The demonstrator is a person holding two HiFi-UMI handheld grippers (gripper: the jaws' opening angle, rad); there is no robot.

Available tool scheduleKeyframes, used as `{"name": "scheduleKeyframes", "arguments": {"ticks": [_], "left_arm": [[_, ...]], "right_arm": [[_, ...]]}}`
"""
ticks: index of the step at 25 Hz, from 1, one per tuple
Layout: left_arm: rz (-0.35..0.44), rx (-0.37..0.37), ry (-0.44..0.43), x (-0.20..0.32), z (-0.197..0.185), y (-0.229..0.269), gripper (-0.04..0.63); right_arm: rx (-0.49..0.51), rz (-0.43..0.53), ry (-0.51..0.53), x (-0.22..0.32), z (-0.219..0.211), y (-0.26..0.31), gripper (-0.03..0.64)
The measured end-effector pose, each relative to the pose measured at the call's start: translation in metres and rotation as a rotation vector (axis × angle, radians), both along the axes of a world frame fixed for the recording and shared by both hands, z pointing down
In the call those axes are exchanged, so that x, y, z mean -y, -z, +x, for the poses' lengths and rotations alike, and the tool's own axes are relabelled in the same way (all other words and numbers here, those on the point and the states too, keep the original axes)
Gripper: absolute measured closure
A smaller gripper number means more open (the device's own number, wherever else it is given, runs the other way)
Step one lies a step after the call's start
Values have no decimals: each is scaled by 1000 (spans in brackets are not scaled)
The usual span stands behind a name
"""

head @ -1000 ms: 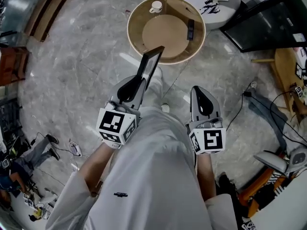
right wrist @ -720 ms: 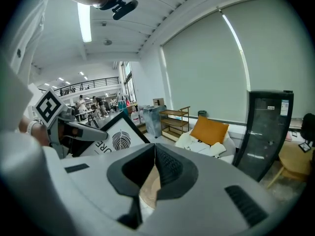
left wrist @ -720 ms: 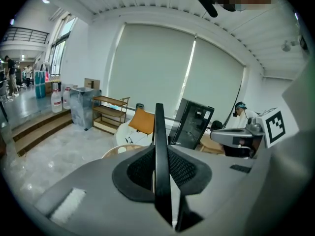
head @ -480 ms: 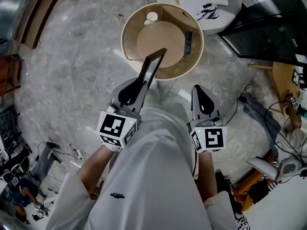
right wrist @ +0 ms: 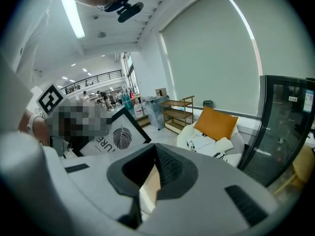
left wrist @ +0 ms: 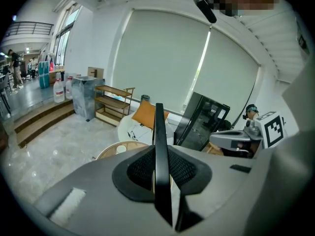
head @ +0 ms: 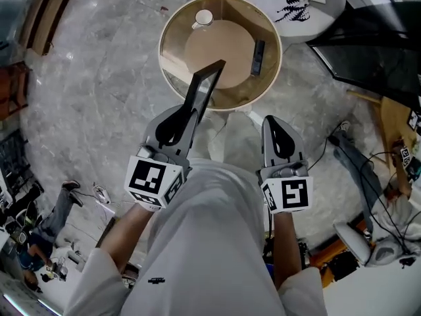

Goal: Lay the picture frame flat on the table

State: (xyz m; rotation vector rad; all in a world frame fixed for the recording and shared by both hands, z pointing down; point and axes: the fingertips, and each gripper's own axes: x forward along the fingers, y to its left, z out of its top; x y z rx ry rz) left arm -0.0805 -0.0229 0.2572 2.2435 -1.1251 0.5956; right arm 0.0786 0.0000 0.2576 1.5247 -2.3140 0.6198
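Observation:
A black picture frame [head: 202, 86] is clamped upright in my left gripper [head: 189, 112], its top tilted over the near edge of the round wooden table [head: 219, 47]. The left gripper view shows the frame [left wrist: 158, 136] edge-on between the pads of the left gripper [left wrist: 159, 154]. In the right gripper view the frame's face [right wrist: 116, 137] carries a leaf print at the left. My right gripper [head: 273, 121] hangs beside the frame, short of the table, shut with nothing in it, and its tips [right wrist: 154, 150] meet in its own view.
On the table stand a white cup [head: 203, 18] at the far left and a dark flat device [head: 258, 56] at the right. A white seat with printed cushions [head: 296, 5] and a black cabinet [head: 375, 41] lie beyond. Cables [head: 355, 157] trail over the marble floor at the right.
The table has come closer, so the frame's top now reaches further over its near edge. Both grippers keep the same pose and grip.

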Motion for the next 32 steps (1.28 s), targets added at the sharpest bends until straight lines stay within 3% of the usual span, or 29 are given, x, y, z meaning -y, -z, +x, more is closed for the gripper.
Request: {"name": "scheduleKeyframes", "arguments": {"ticks": [7,16,32], "left_arm": [[-31,-2,43,7,24,-22,531],[-58,-11,34,15,34,-68,531],[-206,-87,144,27,32,-197,531]], "right_arm": [[12,-8,29,13,18,-20,612],[18,-18,80,25,3,-59,612],[-4,-77,72,35,-5,-163,612]]}}
